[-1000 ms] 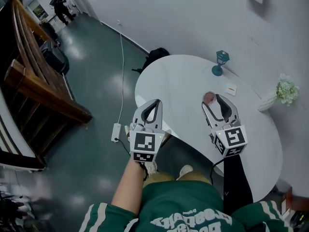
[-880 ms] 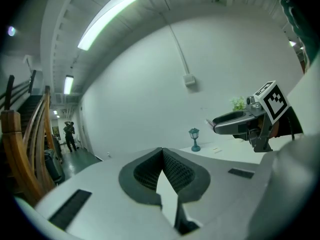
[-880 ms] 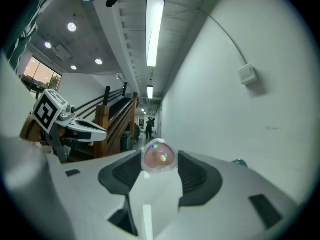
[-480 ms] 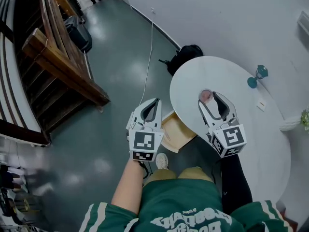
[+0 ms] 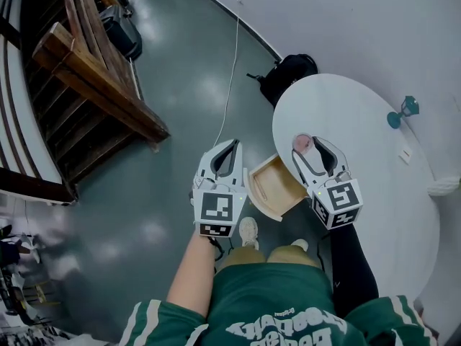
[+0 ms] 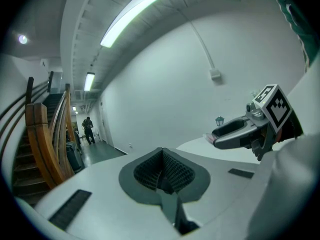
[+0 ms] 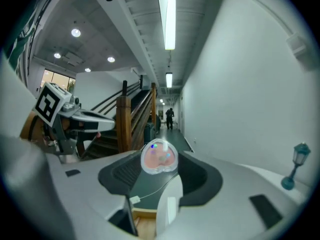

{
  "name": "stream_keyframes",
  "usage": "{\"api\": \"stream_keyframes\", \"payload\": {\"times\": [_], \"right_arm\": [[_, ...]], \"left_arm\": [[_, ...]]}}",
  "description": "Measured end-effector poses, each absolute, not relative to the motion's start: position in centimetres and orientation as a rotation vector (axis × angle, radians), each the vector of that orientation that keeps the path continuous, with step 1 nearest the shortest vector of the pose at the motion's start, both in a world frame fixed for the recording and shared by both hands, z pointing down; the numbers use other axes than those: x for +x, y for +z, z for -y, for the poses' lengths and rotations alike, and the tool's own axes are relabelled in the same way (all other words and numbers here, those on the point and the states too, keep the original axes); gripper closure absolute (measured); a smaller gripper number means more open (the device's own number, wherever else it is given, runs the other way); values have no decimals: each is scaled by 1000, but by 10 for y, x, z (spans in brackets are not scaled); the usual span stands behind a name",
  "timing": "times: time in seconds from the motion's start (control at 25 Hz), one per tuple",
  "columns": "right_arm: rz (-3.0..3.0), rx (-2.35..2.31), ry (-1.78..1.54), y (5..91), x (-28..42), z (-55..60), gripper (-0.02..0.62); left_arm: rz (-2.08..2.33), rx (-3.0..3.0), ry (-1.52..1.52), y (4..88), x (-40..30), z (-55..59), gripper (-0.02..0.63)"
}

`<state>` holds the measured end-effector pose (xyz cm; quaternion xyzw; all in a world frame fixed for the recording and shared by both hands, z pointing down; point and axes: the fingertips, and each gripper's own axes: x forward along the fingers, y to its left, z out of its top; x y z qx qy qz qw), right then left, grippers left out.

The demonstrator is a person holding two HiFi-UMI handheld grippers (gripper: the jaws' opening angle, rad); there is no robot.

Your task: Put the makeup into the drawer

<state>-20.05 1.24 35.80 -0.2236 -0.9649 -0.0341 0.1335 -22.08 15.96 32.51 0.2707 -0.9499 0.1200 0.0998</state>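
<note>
The makeup (image 7: 159, 158), a small pink heart-shaped case, is pinched between the tips of my right hand-held gripper (image 5: 307, 143); its jaws stand about half apart and are clamped on the case. In the head view it hangs over the near edge of the round white worktop (image 5: 360, 121). Just to its left, the wooden drawer (image 5: 277, 188) is pulled out from under that edge, and the case is not in it. My left hand-held gripper (image 5: 227, 151) hovers over the floor beside the drawer, its jaws closed together on nothing. A teal lantern (image 5: 407, 110) stands at the worktop's far side.
</note>
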Motion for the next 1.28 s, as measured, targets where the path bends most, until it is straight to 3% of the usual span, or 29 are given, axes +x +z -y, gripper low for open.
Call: {"api": "stream_keyframes", "payload": {"times": [0.6, 1.28], "right_arm": [[2250, -863, -205, 583, -187, -116, 359], [1965, -646, -223, 782, -201, -92, 357]], "left_arm": [[2699, 815, 348, 403, -235, -195, 607], [2600, 706, 331, 489, -249, -263, 607]]}}
